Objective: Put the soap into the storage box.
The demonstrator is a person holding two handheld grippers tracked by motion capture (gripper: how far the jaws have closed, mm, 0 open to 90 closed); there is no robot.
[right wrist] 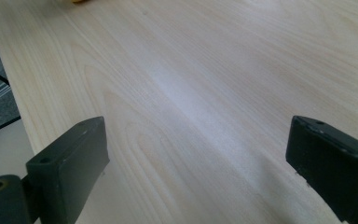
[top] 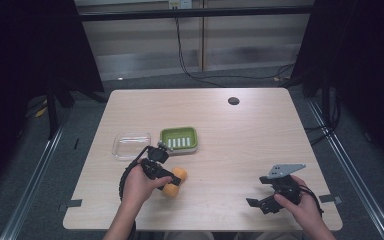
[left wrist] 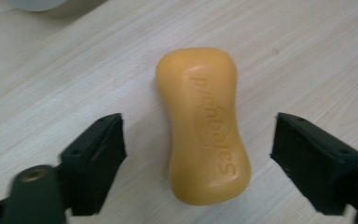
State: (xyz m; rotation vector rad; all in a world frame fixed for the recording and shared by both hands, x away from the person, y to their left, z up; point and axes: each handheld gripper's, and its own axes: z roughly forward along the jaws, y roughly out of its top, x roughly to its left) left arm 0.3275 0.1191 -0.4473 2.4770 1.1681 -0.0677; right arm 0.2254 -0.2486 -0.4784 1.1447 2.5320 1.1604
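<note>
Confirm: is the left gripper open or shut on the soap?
Open. The left gripper straddles the orange soap bar, with bare table between each jaw and the soap.

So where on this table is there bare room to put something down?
The table's right half is bare from the green soap dish to the right tongs, and so is the far strip. It is crowded left of centre: clear lid, dish, soap, left tongs.

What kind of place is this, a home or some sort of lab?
Probably a lab or recording room: a bare wooden table ringed by dark curtains, with cables trailing across a grey floor.
</note>
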